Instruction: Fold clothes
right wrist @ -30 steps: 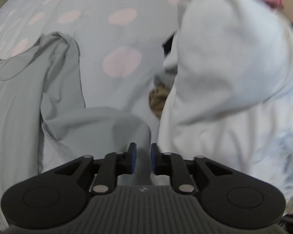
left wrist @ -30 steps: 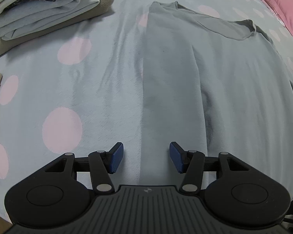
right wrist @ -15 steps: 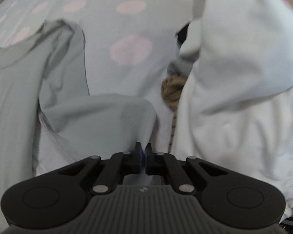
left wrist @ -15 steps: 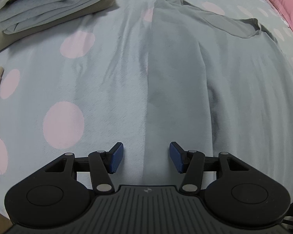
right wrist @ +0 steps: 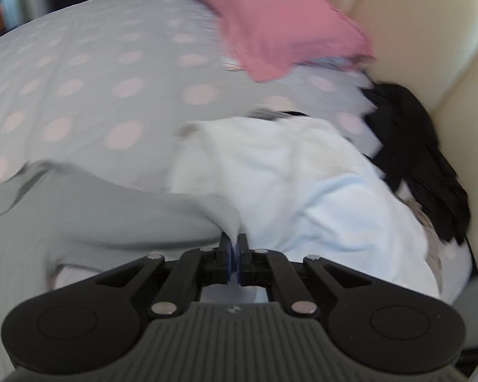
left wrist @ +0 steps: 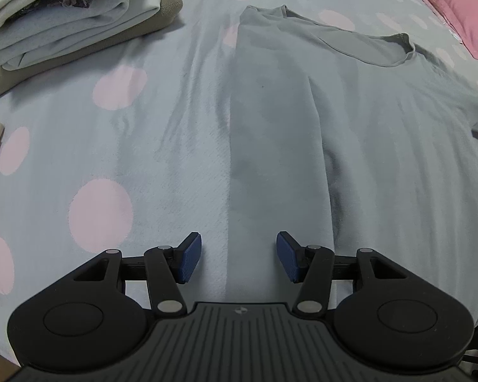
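With the right gripper point(right wrist: 234, 248) clamped on the grey shirt's point(left wrist: 350, 133) sleeve, carry it toward nine o'clock, keeping the empty, spread left gripper point(left wrist: 239, 256) clear.

Left gripper point(left wrist: 239, 256) agape, right gripper point(right wrist: 234, 251) clamped.

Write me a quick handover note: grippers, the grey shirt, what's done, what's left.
Right gripper: shut on the sleeve of the grey shirt, lifted off the bed.
Left gripper: open, empty, over the shirt's folded left edge.
Done: left side folded in; folded stack at far left.
Left: fold the sleeve and right side in, then fold lengthwise; white garment and black garment wait.
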`<state>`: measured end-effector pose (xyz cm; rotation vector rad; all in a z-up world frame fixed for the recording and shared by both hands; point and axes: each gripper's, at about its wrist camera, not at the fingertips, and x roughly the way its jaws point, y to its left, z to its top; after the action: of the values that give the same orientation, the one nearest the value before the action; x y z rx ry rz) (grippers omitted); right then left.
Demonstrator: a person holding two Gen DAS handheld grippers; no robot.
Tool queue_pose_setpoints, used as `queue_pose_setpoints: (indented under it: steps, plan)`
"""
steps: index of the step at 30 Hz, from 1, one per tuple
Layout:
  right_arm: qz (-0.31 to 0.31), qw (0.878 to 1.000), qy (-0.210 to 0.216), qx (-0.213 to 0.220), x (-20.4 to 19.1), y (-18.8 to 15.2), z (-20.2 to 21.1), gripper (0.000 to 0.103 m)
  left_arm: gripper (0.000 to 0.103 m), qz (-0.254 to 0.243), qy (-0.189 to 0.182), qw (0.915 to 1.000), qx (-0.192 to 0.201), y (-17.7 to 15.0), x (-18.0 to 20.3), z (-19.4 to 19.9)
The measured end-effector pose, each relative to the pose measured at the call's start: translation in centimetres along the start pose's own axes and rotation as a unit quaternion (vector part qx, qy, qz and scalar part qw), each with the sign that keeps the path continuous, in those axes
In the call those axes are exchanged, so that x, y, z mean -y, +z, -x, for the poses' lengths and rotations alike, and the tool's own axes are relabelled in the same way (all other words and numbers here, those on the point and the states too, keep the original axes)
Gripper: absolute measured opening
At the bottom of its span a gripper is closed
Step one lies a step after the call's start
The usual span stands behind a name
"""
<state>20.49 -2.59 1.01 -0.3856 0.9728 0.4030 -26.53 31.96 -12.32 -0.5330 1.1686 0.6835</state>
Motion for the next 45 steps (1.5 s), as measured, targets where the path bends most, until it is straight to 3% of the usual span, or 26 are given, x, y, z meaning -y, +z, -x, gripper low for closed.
queue_pose_setpoints:
  steps: [8, 10, 14, 18, 22, 24, 28, 36, 40, 41, 43, 45]
  plan:
    - [-0.014, 1.000, -0.015, -0.002, 0.2, -0.6, -2.3, 0.010, 0.050, 0.010, -0.002, 0.9999, -0.005, -0.3, -0.5, 0.2]
    - [-0.009, 1.000, -0.016, 0.006, 0.2, -0.7, -1.7, 0.023, 0.050, 0.011, -0.003, 0.9999, -0.007, -0.5, -0.5, 0.2]
    - [0.000, 0.999, -0.007, 0.031, 0.1, -0.8, 0.3, 0.039, 0.050, 0.008, -0.005, 0.9999, -0.010, -0.5, -0.2, 0.0]
    - [0.001, 0.999, 0.001, 0.040, -0.2, -1.5, 2.1, 0.040, 0.050, 0.002, -0.010, 0.9999, -0.006, -0.2, 0.3, 0.1]
    - [-0.012, 0.998, 0.041, 0.036, -0.9, -2.8, 2.6, 0.041, 0.050, -0.005, -0.013, 0.9999, -0.004, -0.3, 0.8, 0.3]
    - [-0.006, 0.998, 0.059, 0.034, -2.1, -4.0, 2.5, 0.045, 0.050, -0.007, -0.014, 0.9999, -0.005, -0.6, 0.9, 0.3]
    - [0.005, 0.995, 0.093, 0.040, -5.5, -6.6, 1.7, 0.062, 0.051, -0.002, -0.007, 0.9999, -0.014, -1.3, 0.6, 0.2]
    - [0.038, 0.986, 0.164, 0.007, -13.1, -10.9, -2.5, 0.062, 0.054, 0.006, 0.018, 0.9978, -0.064, -3.2, -0.2, -1.4]
    - [0.077, 0.984, 0.163, 0.000, -15.6, -12.3, -3.0, 0.063, 0.053, -0.002, 0.017, 0.9968, -0.077, -4.1, 0.2, -2.4]
    - [0.088, 0.983, 0.161, 0.005, -15.8, -12.5, -2.8, 0.063, 0.051, -0.009, 0.021, 0.9969, -0.075, -4.2, 0.4, -2.5]
    - [0.103, 0.982, 0.157, 0.013, -16.2, -12.7, -2.5, 0.066, 0.032, -0.015, 0.019, 0.9973, -0.069, -4.2, 0.5, -2.3]
    - [0.107, 0.981, 0.158, 0.011, -16.4, -12.9, -2.5, 0.066, 0.005, -0.007, 0.011, 0.9981, -0.060, -4.0, 0.1, -2.0]
